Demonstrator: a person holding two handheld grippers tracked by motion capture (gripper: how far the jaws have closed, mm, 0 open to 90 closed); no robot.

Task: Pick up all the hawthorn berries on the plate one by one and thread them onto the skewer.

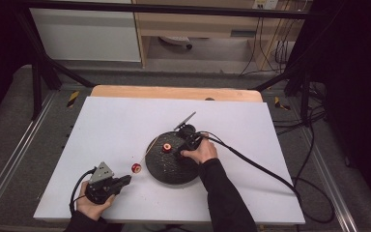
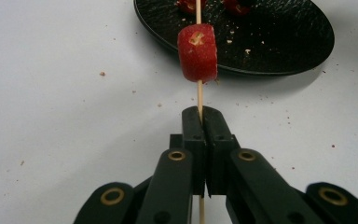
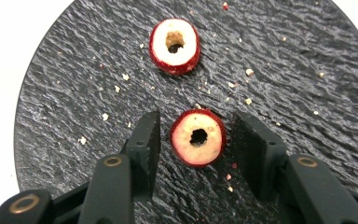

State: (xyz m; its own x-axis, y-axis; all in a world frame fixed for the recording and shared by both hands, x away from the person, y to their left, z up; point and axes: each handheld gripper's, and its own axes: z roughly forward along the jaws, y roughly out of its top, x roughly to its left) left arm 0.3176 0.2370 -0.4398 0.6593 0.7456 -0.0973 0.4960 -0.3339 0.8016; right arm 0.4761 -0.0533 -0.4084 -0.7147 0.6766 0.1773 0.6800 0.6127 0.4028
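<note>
A round black plate [image 1: 171,166] with a rough, rippled face sits a little right of the worktop's [image 1: 125,121] middle, toward the near edge. Two cored fruit slices lie on it, red-skinned with pale flesh and a hole through each: the nearer slice [image 3: 198,137] and the farther slice [image 3: 175,45], apart from one another, with pale crumbs scattered around them. The right gripper [image 3: 196,140] hangs over the plate, its fingers spread to either side of the nearer slice and not touching it. Near the front left corner, the left gripper [image 2: 200,126] has its fingers pressed together on a thin wooden skewer [image 2: 198,95], which runs toward the plate's left rim. A third slice [image 2: 197,52], seen from its red side, is threaded on the skewer just short of the plate. The worktop is white, speckled with reddish crumbs, with a bare wooden strip at its far edge. Black frame bars, cables and a pale cabinet stand beyond on grey floor.
</note>
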